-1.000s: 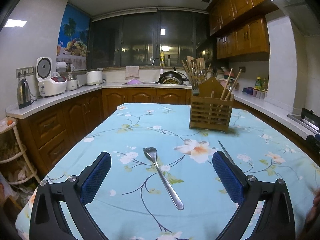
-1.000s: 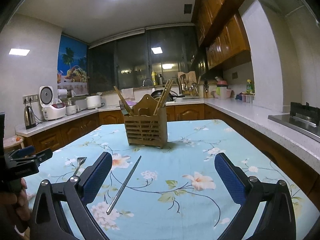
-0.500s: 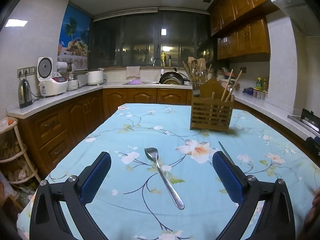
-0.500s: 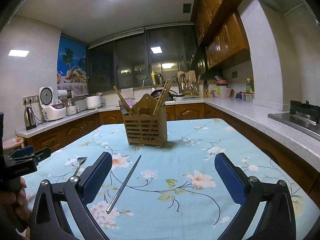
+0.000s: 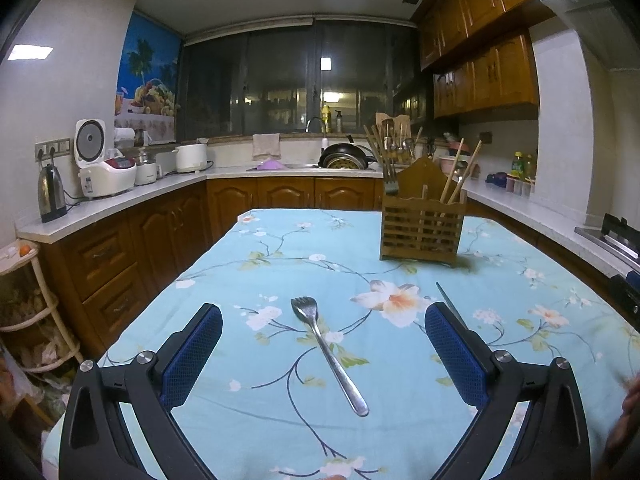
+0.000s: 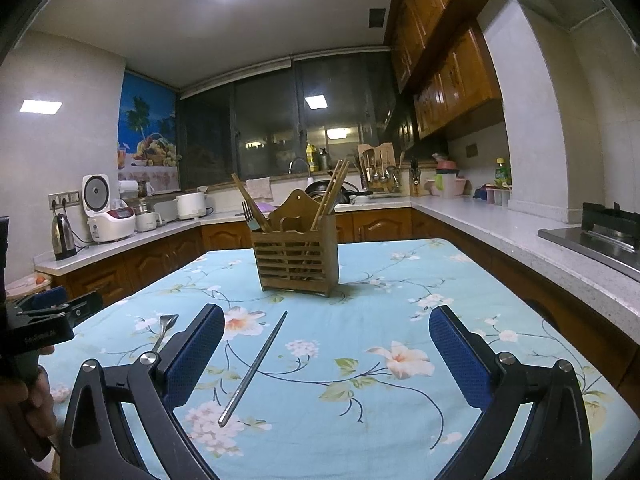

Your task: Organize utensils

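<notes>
A metal fork (image 5: 326, 350) lies on the floral blue tablecloth (image 5: 280, 264), tines away, between the fingers of my open left gripper (image 5: 323, 326), which hovers over it. A metal chopstick (image 6: 256, 364) lies on the cloth just right of the left finger of my open right gripper (image 6: 326, 326); its tip also shows in the left wrist view as the chopstick (image 5: 448, 300). A slatted wooden utensil holder (image 6: 297, 258) stands mid-table with chopsticks and a fork in it; holder (image 5: 422, 228) sits far right in the left view. The fork (image 6: 166, 326) shows at left.
The left gripper (image 6: 44, 320) and the hand holding it show at the right view's left edge. Wooden cabinets and a counter with a kettle (image 5: 51, 194) and a rice cooker (image 5: 102, 166) ring the table. A stove (image 6: 600, 236) is at right.
The left view has shifted very slightly; the fork sits almost the same between the fingers. The left gripper at the right view's edge has crept a little. Both grippers stay open.
</notes>
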Motion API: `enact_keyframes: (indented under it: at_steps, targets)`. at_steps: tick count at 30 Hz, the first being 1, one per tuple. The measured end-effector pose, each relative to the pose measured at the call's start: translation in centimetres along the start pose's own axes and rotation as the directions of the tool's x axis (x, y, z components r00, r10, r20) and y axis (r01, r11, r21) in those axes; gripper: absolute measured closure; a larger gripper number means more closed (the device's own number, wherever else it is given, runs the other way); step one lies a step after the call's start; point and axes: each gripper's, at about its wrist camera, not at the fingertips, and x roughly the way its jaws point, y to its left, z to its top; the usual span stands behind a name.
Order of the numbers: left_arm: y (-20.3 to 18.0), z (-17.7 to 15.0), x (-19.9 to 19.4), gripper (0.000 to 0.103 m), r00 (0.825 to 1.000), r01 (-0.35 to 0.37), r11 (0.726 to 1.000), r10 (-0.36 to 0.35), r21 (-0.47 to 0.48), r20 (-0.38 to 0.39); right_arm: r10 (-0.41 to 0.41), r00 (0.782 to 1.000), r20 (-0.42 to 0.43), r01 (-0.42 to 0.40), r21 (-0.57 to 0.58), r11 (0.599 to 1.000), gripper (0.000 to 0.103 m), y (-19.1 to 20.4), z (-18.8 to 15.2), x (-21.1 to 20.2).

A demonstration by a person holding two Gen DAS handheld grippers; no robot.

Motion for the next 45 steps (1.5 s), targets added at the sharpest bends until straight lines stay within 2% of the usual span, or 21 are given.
enact_keyframes:
  at_steps: [45]
  targets:
    - [-0.11,0.07,-0.09,0.001,1.000,-0.010,1.000,0.011,0.029,-0.003,0.006,1.000,-0.005,-0.006,-0.002,1.000,0.000,0.81,0.04,0.01]
